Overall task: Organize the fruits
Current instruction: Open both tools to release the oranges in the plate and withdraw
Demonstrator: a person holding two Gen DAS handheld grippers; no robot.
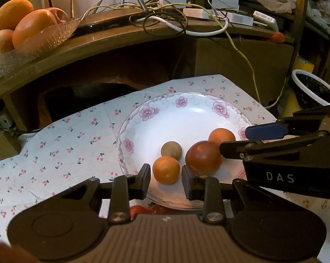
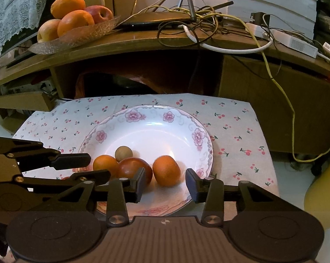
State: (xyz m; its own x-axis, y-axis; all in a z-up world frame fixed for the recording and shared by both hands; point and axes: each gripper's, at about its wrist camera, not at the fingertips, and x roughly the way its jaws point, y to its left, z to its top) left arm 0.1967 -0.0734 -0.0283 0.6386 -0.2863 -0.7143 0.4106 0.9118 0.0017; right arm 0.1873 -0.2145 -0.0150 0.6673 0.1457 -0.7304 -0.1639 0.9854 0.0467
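While the left gripper (image 1: 166, 180) waits wide apart around a small orange (image 1: 166, 170) on the plate (image 1: 130, 129), it should squeeze gently. From the right camera, the right gripper (image 2: 166, 183) is spread too, around another orange (image 2: 166, 171), so go slow.

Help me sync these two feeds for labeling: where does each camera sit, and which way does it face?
Left wrist: rides the left hand-held gripper, looking forward and down at the floral plate; its open fingers flank a small orange; the right hand-held gripper enters from the right.
Right wrist: rides the right hand-held gripper, facing the same plate; open fingers flank another orange; the left hand-held gripper enters from the left.
Shared: plate, four fruits, cherry-print cloth, glass fruit bowl.
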